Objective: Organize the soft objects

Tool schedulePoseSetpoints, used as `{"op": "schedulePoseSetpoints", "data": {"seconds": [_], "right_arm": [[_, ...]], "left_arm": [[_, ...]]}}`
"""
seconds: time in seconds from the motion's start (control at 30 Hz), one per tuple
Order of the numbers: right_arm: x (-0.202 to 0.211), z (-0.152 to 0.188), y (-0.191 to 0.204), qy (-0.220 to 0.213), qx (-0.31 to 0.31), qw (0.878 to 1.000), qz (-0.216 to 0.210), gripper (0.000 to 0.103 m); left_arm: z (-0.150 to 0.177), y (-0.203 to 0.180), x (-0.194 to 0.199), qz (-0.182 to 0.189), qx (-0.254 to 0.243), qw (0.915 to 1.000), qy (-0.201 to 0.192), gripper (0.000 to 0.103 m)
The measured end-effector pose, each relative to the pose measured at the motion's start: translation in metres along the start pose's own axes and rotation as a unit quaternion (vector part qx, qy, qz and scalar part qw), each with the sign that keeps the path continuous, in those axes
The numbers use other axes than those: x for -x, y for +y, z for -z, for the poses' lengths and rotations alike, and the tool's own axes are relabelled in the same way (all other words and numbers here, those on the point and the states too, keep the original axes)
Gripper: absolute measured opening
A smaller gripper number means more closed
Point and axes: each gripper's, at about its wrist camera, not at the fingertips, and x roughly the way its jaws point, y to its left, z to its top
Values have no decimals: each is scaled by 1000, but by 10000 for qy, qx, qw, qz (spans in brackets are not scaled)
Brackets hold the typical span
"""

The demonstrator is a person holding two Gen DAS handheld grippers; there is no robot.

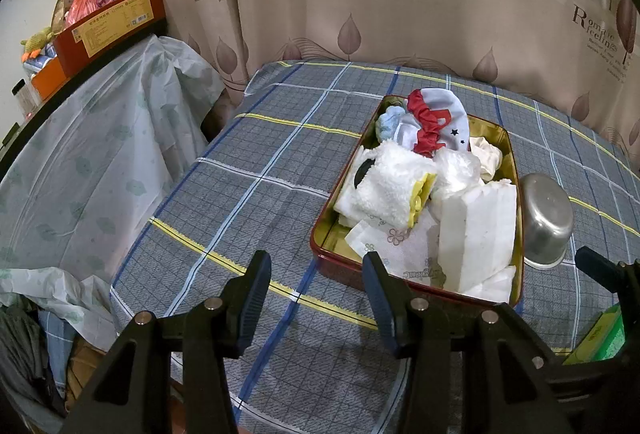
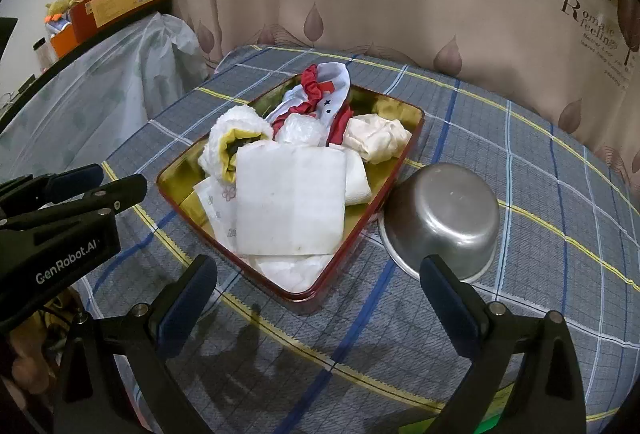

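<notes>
Both grippers hover low over the plaid tablecloth (image 1: 248, 170), and the red tin tray (image 2: 362, 230) is the landmark here. The left gripper (image 1: 318, 298) hangs just short of the tray's near corner, jaws spread wide with nothing between them. The right gripper (image 2: 320, 298) sits off the tray's near edge, jaws wide too and empty, its right finger close to the upturned steel bowl (image 2: 444, 216), which stands touching the tray's right side. Inside the tray, the soft things are piled up: a flat white pad (image 2: 290, 200) lies on top at the near end, a fluffy white towel with yellow trim (image 2: 232, 136) sits to its left, a clear bag (image 2: 300, 130) is in the middle, a cream cloth (image 2: 378, 138) fills the right corner, and a white star-print cloth with a red ruffle (image 2: 320, 94) spills over the far rim.
</notes>
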Motion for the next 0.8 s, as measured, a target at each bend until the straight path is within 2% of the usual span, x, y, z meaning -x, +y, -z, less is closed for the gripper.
{"op": "schedulePoseSetpoints", "data": {"seconds": [0.8], "right_arm": [[-2, 1, 1, 42, 42, 10000, -39, 101]], "left_arm": [[1, -1, -1, -26, -24, 10000, 4, 49]]}}
